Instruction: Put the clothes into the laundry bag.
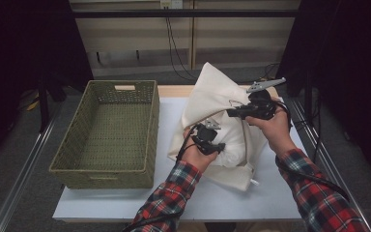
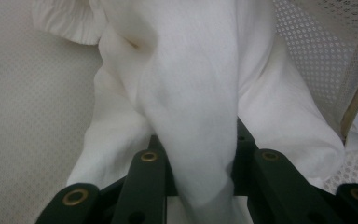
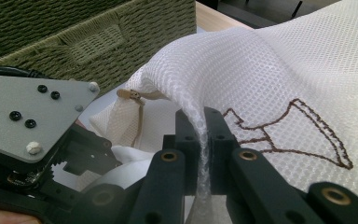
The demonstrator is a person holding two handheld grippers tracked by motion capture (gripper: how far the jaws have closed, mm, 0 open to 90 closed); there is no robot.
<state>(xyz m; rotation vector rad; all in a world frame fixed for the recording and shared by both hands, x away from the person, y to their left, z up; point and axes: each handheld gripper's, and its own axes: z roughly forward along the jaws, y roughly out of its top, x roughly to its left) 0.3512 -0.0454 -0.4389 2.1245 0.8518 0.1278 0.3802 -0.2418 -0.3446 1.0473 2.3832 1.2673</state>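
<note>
A white mesh laundry bag [image 1: 211, 92] with a brown drawing on it [image 3: 279, 74] is held up over the white table. My right gripper [image 3: 200, 135] is shut on the bag's mesh edge near its tan zipper pull [image 3: 131, 94]; in the high view this gripper [image 1: 235, 112] sits at the bag's right side. My left gripper [image 2: 200, 154] is shut on a fold of a plain white garment [image 2: 191, 84], with mesh bag [image 2: 321, 42] around it. From above, the left gripper [image 1: 217, 146] is low against the bag's front, below the right one.
A green woven basket [image 1: 101, 171] stands with nothing in it on the left of the white table [image 1: 232, 203]; its wall [image 3: 74, 42] lies behind the bag. The table's wooden far edge [image 1: 174, 90] and dark frame posts lie beyond.
</note>
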